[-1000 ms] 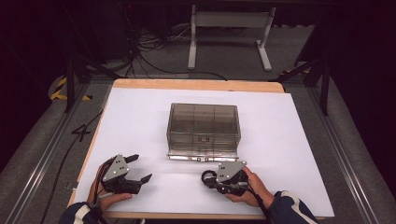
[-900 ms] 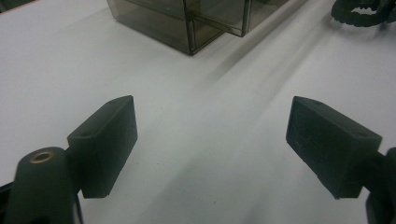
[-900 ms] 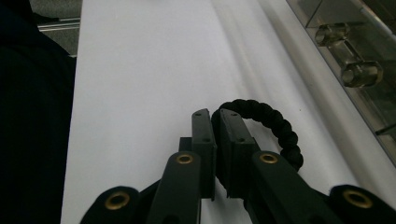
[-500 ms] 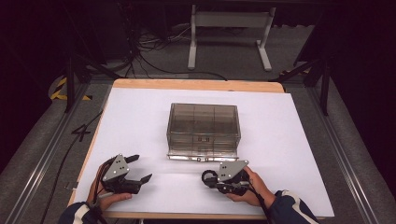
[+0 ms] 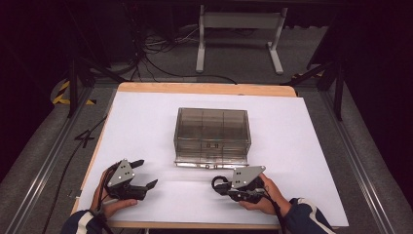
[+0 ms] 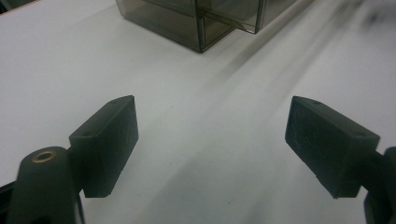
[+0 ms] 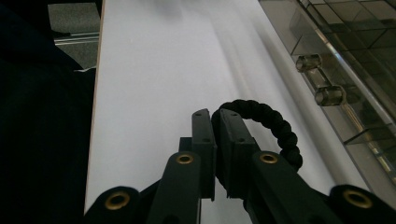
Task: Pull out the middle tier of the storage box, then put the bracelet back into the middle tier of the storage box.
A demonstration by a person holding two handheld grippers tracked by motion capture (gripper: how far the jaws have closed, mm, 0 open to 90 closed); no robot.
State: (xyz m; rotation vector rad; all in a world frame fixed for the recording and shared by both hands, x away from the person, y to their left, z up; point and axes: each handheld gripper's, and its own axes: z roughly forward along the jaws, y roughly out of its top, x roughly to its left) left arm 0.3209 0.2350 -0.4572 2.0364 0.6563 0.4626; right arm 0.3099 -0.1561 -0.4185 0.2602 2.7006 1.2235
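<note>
Nothing much has moved since the earlier frames: both hands sit where they were near the bench's front edge, and the clear box has not shifted.

Nearest, the left tongs [image 5: 144,174] lie low over the white sheet, jaws spread wide with only bare paper between them. The right tongs [image 5: 220,184] are pressed together on a black beaded bracelet [image 7: 273,126], pinching one side of the loop while the rest curls free to the side, just above the sheet. From the high view the bracelet is only a small dark ring at the jaw tips, and its beads cannot be told apart there. Both forearms are cut off by the bottom edge, showing dark sleeves with pale stripes.

Just beyond the right tongs stands the clear smoky box [image 5: 212,134], with inner dividers and a front panel bearing two small clear knobs [image 7: 322,84]. Whether anything lies inside cannot be made out. In the left gripper view its top is cut off.

One white sheet covers the wooden bench [image 5: 204,88], whose bare edge shows at the back. Grey floor surrounds it, with metal rails at either side. Farther off lie black cables [image 5: 160,58], a strip of yellow-and-black tape [image 5: 65,93] and the feet of a pale metal stand [image 5: 238,39]; the room beyond is dark.
</note>
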